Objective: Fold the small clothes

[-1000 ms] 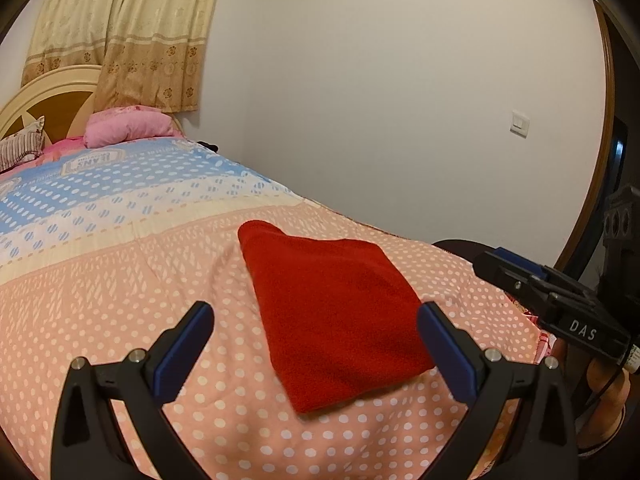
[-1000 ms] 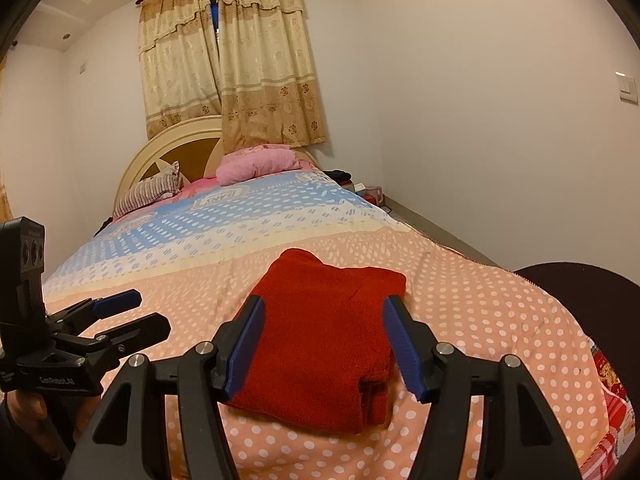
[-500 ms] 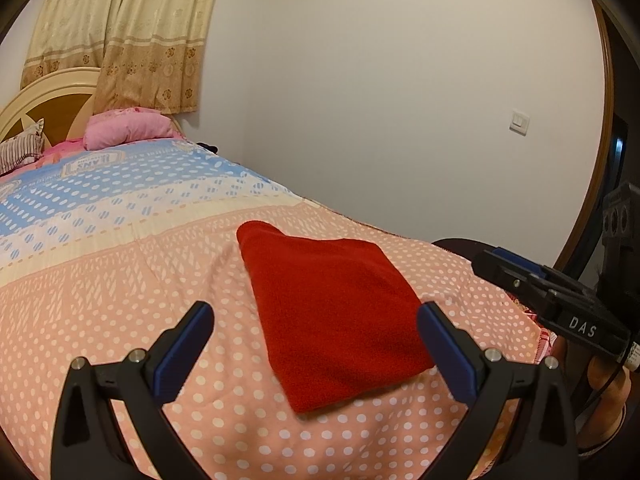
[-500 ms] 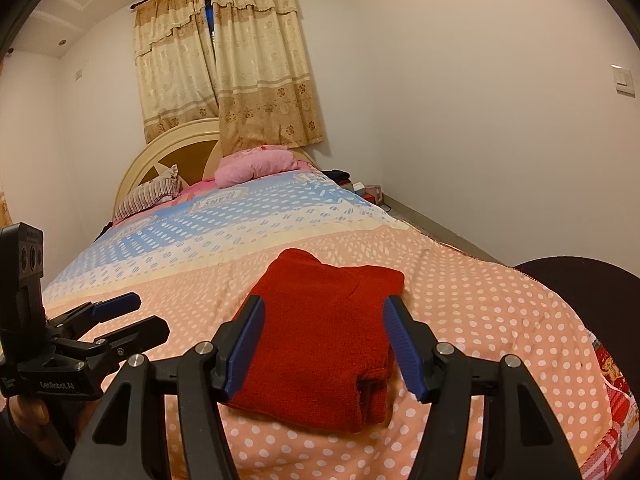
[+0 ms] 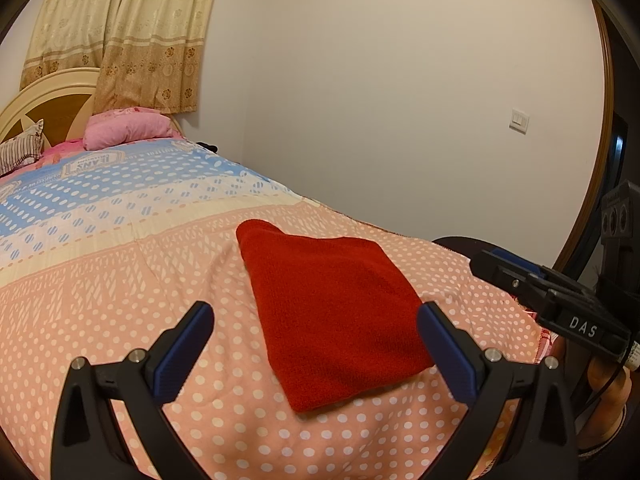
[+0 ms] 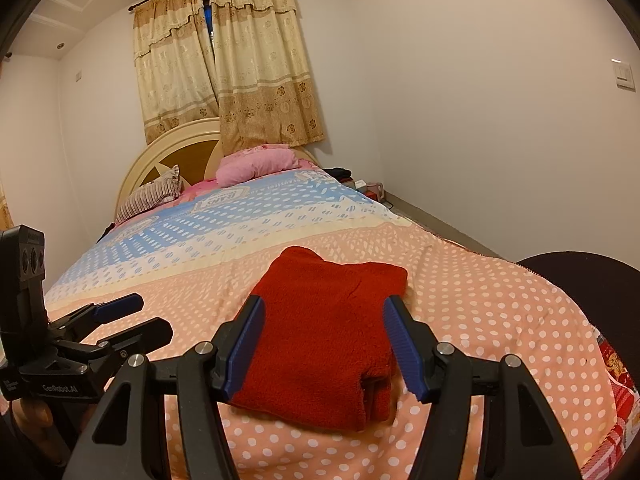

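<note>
A red knitted garment (image 5: 332, 316) lies folded into a thick rectangle on the peach dotted bedspread (image 5: 120, 312), near the foot of the bed. In the right wrist view its layered folded edge (image 6: 372, 396) faces me. My left gripper (image 5: 314, 312) hangs open just short of the garment's near left side, with nothing between its blue pads. My right gripper (image 6: 325, 304) is open too, its pads framing the garment's near end without touching it. Each gripper shows in the other's view: the left gripper (image 6: 120, 320) at the far left, the right gripper (image 5: 504, 268) at the far right, held by a hand.
A pink pillow (image 6: 256, 164) and a striped pillow (image 6: 150, 196) lie by the round headboard (image 6: 172, 152) under beige curtains. A white wall runs along the bed's right side, with small clutter (image 6: 368, 188) on the floor. A dark round object (image 6: 592, 292) sits at the bed's right corner.
</note>
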### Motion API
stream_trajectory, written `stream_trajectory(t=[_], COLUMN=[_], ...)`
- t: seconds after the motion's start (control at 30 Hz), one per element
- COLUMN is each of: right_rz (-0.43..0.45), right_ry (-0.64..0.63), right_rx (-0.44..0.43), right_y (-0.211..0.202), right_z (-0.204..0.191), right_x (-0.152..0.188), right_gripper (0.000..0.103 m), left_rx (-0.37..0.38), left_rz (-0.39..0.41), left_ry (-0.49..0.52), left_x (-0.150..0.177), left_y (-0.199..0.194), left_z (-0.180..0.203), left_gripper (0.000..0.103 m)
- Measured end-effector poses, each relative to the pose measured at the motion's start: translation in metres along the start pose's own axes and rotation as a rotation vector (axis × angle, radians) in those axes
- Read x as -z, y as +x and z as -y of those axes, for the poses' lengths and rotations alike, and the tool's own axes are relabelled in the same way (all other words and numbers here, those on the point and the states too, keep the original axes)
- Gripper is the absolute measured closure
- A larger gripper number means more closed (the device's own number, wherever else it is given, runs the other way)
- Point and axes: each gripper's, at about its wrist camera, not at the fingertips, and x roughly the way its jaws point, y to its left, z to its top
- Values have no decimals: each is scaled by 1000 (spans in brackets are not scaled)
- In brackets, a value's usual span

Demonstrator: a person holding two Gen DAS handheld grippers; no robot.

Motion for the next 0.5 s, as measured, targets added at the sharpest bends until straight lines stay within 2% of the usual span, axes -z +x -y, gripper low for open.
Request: stream_trajectory(t=[0.5], right_rz=[1], right_ry=[7], right_rx=[-5], right_y=[0], right_z=[-8], right_x=[4], right_gripper=[40], left_rx=[14], left_rz=[-20], left_ry=[1], left_x=[0], left_y=[-1], left_z=[1], left_gripper=[0])
